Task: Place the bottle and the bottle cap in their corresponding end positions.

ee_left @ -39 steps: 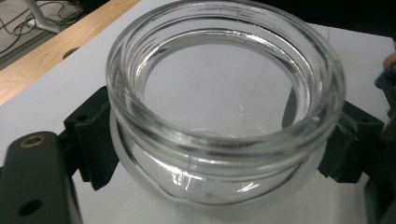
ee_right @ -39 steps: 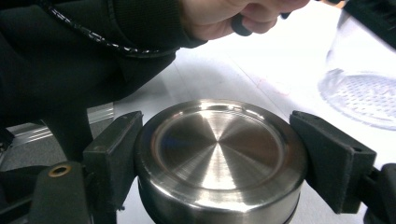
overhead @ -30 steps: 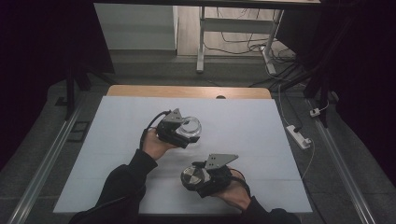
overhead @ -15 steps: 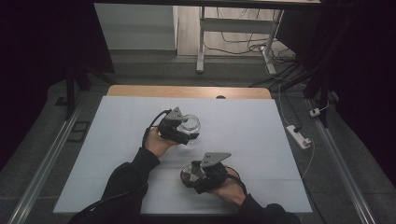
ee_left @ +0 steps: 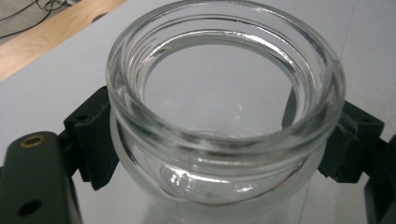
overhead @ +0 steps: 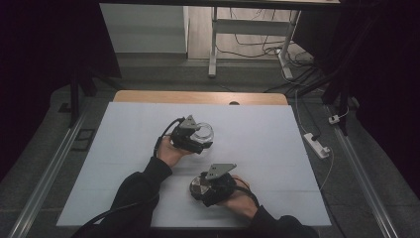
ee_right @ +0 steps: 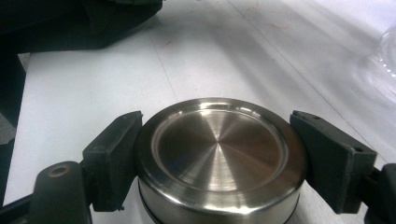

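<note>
Currently, both grippers are loaded. The left gripper (overhead: 198, 141) is clamped on a clear glass jar (ee_left: 224, 107), its two black pads pressing the jar's neck from either side just below the threaded rim; the mouth is open and the jar looks empty. The right gripper (overhead: 210, 186) is clamped on a round brushed-steel lid (ee_right: 219, 154), pads on opposite sides of its edge, flat face toward the camera.

Compared with a second ago, both hands sit lower and nearer the white table mat (overhead: 267, 139), with the right hand drawn slightly toward the near edge. Jar and lid remain well apart: the jar near the mat's centre, the lid closer to the person.

Judgement: the lid is off the jar and the two parts are being brought down separately, probably to be set on the mat. Whether either already touches the surface cannot be confirmed; the high view is too coarse, though the lid appears very close.
</note>
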A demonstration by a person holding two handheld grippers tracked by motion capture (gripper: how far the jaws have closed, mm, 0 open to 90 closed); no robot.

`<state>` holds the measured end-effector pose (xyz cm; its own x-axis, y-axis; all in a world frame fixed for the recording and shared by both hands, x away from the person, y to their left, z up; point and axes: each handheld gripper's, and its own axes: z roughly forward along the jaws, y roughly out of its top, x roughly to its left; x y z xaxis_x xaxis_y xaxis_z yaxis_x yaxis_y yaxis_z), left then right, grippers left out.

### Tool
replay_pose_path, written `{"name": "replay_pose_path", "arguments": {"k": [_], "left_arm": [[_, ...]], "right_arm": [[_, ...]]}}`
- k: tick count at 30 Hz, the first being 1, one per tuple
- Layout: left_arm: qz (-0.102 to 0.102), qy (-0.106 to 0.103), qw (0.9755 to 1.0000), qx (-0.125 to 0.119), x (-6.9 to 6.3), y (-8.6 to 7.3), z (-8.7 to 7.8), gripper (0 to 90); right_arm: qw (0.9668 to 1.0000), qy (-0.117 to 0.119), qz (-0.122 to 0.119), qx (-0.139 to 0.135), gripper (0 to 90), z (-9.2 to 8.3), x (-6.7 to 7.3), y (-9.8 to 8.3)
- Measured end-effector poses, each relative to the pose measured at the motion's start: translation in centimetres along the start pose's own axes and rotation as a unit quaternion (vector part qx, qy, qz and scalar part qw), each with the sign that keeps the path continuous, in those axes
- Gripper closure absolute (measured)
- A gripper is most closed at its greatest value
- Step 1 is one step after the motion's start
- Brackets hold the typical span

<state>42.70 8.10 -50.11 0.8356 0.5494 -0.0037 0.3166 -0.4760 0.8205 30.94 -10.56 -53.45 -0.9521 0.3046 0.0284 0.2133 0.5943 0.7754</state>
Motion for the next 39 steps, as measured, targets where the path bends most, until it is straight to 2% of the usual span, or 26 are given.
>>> {"name": "replay_pose_path", "arguments": {"k": [4,8,12,19,22,28,31,34,39], "left_arm": [[0.003,0.001,0.9999,0.013,-0.1,-0.4,0.5,15.7],[-0.007,-0.006,0.9999,0.010,0.2,-0.7,0.6,15.6],[-0.005,-0.009,0.9999,0.007,0.3,-1.0,0.5,15.5],[0.000,-0.008,0.9999,0.009,0.3,-1.2,0.4,14.9],[-0.002,-0.010,0.9999,0.011,0.3,-1.3,0.5,14.0],[-0.004,-0.012,0.9993,0.035,0.2,-1.6,0.5,8.8],[-0.004,-0.012,0.9993,0.036,0.2,-1.6,0.1,6.0],[-0.012,-0.004,0.9992,0.038,0.2,-1.5,-0.5,3.7],[-0.023,-0.004,0.9990,0.039,0.3,-1.7,-2.0,3.1]], "right_arm": [[0.9999,-0.004,-0.001,0.012,19.3,0.1,-0.1,-0.1],[0.9996,-0.010,-0.009,0.027,19.1,0.3,0.0,-0.1],[0.9989,-0.019,-0.010,0.040,19.0,0.4,0.1,-0.1],[0.9985,-0.030,-0.004,0.045,18.7,0.2,0.0,-0.1],[0.9990,-0.028,-0.002,0.034,16.6,0.0,0.0,0.0],[0.9995,-0.022,0.015,0.014,12.2,-0.7,-0.2,0.2],[0.9996,-0.018,0.022,0.006,10.9,-1.0,-0.2,0.3],[0.9995,-0.015,0.029,-0.003,9.9,-1.4,-0.1,0.5],[0.9990,-0.017,0.034,-0.025,9.3,-2.3,0.0,0.8]]}}
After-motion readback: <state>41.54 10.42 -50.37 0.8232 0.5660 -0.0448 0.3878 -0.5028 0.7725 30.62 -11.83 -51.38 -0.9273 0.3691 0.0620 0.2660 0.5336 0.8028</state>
